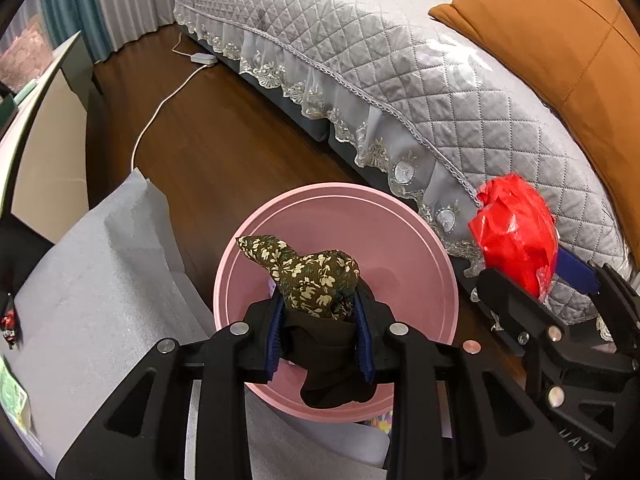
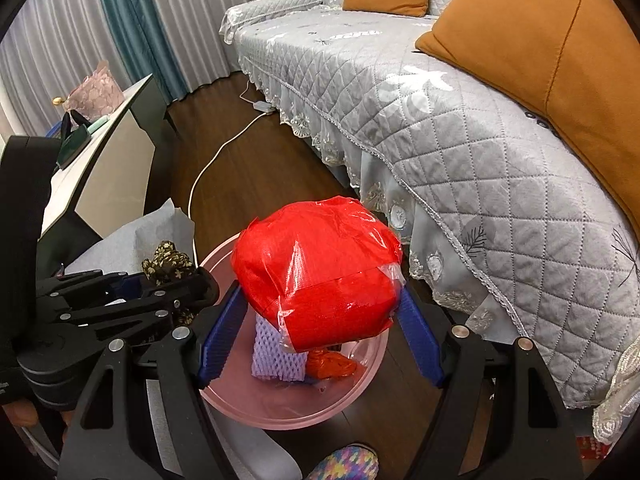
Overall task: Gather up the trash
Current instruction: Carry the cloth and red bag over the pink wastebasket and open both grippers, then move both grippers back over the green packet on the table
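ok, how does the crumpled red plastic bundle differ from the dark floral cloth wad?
The crumpled red plastic bundle is glossy, plain and bulky, filling the right gripper with jaws spread wide. The dark floral cloth wad is matte, patterned and smaller, pinched in the left gripper with jaws much narrower. Both hang above the round pink plastic bin.

Basin (image 1: 436, 248) on floor (image 1: 224, 148) before sofa (image 1: 400, 60) — foam sheet (image 1: 100, 264) left of basin.

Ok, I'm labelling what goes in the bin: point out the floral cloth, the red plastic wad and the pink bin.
floral cloth (image 1: 316, 276), left wrist view, on its patterned top above the pads.
red plastic wad (image 2: 320, 276), right wrist view, on its front face.
pink bin (image 1: 336, 192), left wrist view, on its far rim.
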Available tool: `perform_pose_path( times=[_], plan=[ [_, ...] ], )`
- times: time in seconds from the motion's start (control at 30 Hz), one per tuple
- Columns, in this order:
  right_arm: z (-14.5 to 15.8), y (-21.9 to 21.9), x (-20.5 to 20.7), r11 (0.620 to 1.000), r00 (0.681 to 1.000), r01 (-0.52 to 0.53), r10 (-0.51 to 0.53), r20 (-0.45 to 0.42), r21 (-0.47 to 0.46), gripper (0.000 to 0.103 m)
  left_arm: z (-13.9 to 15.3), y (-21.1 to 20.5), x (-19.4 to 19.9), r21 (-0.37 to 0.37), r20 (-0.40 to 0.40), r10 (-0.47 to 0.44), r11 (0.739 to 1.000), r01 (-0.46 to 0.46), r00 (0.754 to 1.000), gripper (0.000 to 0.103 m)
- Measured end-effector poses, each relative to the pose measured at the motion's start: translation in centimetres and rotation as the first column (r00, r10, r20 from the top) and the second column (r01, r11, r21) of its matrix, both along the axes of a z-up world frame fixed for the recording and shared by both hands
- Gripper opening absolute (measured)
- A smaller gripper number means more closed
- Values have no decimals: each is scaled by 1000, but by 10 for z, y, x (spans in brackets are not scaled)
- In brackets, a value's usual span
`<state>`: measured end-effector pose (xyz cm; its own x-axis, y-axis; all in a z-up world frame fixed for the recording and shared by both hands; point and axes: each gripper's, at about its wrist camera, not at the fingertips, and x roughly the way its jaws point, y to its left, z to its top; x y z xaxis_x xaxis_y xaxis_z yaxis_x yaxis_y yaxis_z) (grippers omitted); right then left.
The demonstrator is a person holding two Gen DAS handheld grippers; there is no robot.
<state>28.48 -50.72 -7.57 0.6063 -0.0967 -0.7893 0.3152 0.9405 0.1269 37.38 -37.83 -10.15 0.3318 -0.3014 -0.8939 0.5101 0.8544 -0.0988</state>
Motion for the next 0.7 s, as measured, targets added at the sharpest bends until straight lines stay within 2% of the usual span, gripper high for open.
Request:
perform_pose_path(
  times=[0.13, 0.2, 0.27, 0.3, 0.33, 0.4, 0.47, 0.7],
  plan=[
    [-4, 2, 5, 1000, 1000, -6, 6, -14, 16, 74, -3, 3, 4, 13, -4, 18, 1000, -18, 1000, 34],
    [-5, 3, 6, 1000, 1000, -7, 7, -14, 22, 76, -3, 5, 7, 30, 3, 34, 999, -34, 999, 44],
    [-7, 2, 8, 1000, 1000, -1, 1, -17, 20, 78, -4, 11, 11, 57, 22, 81, 995, -82, 996, 73],
    [-7, 1, 8, 1000, 1000, 13, -12, -20, 16, 86, -4, 15, 14, 61, 24, 103, 993, -104, 994, 84],
    [-7, -1, 8, 1000, 1000, 22, -21, -19, 18, 93, -4, 18, 15, 54, 22, 112, 992, -113, 993, 85],
    [-8, -2, 9, 999, 1000, 24, -23, -20, 34, 93, -6, 24, 19, 45, 3, 126, 991, -126, 992, 85],
    [-10, 0, 10, 1000, 999, 17, -16, -36, 25, 93, -10, 27, 20, 68, -17, 139, 988, -138, 990, 85],
    [-6, 5, 10, 1000, 999, 3, -3, -32, 6, 93, -13, 37, 11, 99, -6, 140, 985, -139, 990, 85]
  ],
)
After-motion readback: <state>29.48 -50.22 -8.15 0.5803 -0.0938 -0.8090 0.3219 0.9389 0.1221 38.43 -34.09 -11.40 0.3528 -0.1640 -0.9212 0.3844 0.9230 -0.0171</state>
